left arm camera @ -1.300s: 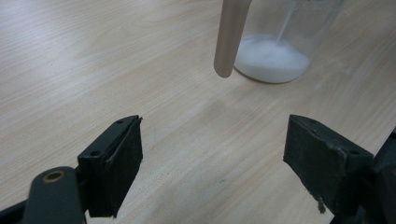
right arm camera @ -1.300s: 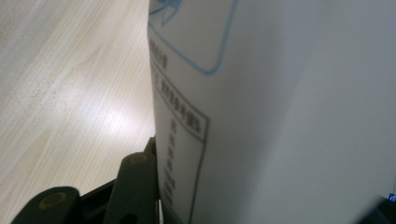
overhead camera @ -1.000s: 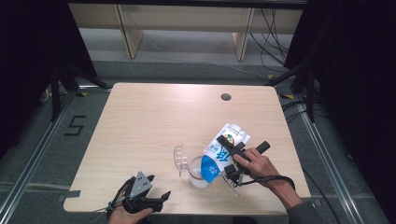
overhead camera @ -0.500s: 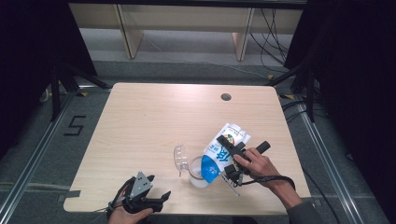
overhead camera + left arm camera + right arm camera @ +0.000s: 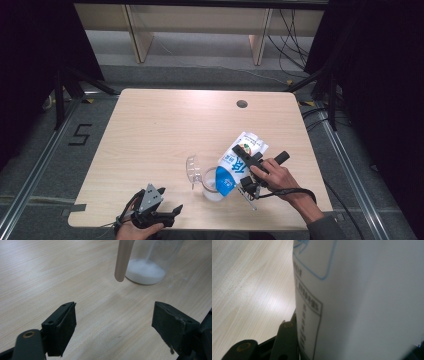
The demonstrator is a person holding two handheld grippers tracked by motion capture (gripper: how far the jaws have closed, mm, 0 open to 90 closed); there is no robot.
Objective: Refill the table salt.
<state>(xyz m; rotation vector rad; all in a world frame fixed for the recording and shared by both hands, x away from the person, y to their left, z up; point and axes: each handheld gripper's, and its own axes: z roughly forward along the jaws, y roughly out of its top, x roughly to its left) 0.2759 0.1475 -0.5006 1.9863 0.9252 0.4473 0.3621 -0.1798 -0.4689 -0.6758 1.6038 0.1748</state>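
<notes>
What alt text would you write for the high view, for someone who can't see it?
Seen from above, the right gripper tips a blue-and-white pouch over a clear glass jar holding some white powder, near the front of a light wooden table. The left gripper rests open at the table's front edge.

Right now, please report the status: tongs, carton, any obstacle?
Right tongs shut on milk carton, tilted over glass. Left tongs open, holding nothing. Lid beside glass; no obstacle.
</notes>
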